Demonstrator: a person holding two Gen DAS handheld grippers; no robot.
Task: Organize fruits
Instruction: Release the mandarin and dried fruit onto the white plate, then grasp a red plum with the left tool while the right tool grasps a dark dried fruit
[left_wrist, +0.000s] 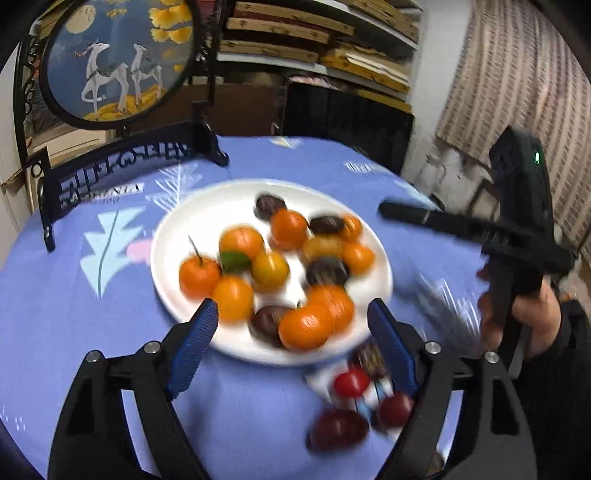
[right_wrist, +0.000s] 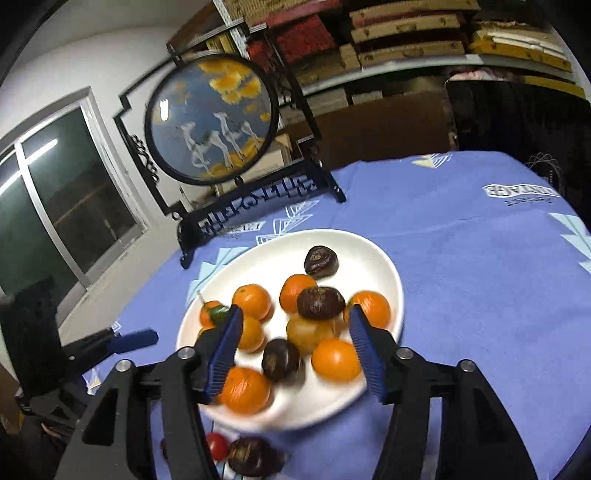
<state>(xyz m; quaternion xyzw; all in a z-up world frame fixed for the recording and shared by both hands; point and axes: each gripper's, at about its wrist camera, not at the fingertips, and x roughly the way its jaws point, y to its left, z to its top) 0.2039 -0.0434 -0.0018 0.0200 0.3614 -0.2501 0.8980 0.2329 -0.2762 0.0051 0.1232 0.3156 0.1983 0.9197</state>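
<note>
Oranges (right_wrist: 252, 301) and dark fruits, blurred, crowd the white plate (right_wrist: 384, 266); both grippers' jaws gape empty above it.

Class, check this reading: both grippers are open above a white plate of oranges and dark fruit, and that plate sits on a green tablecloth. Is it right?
Not quite: the tablecloth is blue-violet with pale prints, not green, as the right wrist view shows clearly. The rest holds: the left gripper and right gripper are open above the white plate of oranges and dark fruit.
</note>
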